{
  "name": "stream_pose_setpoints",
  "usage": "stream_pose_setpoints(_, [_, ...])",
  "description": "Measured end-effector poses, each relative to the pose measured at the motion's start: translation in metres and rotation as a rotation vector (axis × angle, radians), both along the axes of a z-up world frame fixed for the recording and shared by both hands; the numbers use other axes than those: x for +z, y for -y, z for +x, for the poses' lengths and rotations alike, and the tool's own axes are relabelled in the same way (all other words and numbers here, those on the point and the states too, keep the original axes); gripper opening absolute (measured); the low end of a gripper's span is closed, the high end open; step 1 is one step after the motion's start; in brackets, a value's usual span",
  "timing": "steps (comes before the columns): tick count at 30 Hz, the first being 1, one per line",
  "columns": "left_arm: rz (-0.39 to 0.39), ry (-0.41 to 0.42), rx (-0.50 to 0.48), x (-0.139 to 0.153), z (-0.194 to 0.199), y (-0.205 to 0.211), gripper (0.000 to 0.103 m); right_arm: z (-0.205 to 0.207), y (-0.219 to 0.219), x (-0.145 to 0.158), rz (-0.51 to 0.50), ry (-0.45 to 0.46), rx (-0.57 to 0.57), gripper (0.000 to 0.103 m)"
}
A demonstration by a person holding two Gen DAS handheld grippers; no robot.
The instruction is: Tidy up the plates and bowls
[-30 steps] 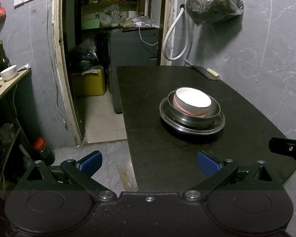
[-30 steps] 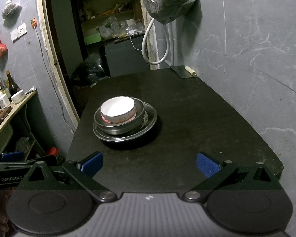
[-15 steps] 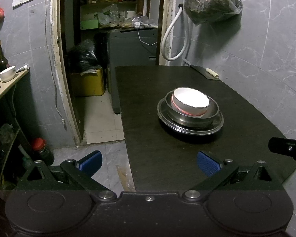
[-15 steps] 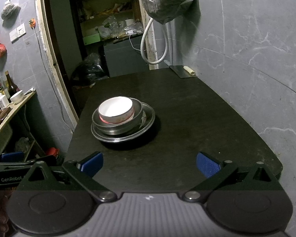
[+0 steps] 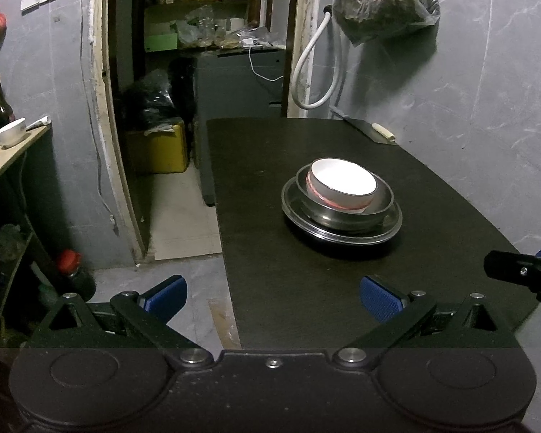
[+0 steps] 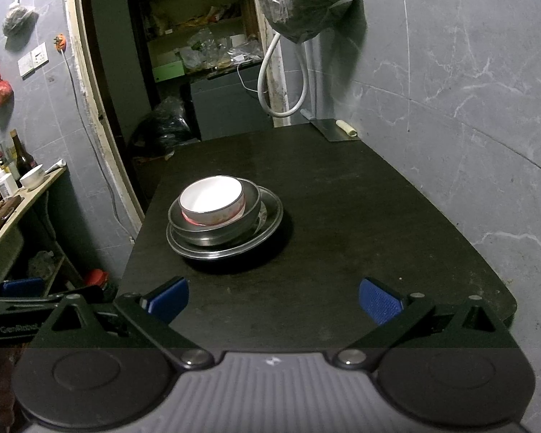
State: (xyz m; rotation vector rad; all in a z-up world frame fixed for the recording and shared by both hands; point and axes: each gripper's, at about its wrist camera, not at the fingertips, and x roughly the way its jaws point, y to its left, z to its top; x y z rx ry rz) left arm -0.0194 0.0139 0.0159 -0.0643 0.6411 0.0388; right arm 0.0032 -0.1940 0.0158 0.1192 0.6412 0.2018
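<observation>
Left wrist view: white bowl (image 5: 343, 184) nested in steel bowl (image 5: 346, 209) on plate (image 5: 342, 232), mid desk (image 5: 270, 252); left gripper (image 5: 273, 293) and right gripper (image 6: 273, 295) both spread apart, empty.

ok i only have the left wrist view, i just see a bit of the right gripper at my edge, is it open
Observer: Yes. In the right wrist view the right gripper is wide open, with nothing between its blue pads.
Operator: is it over the table
Observer: Both pads hang above the near edge of the black table, short of the dishes.
Operator: is the stack lined up with it
Observer: No. The white ceramic bowl with the red band, nested in the round steel bowl on the flat steel plate, lies ahead of its left pad, not centred.
</observation>
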Motion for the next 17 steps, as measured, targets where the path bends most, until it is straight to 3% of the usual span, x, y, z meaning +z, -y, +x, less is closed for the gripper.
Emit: stream_pose_setpoints(17, [0.000, -0.008, -0.011, -0.0006, 0.0011, 0.0016, 0.102, -0.0003, 0.0029, 0.0002, 0.001, -0.003, -0.003, 0.103])
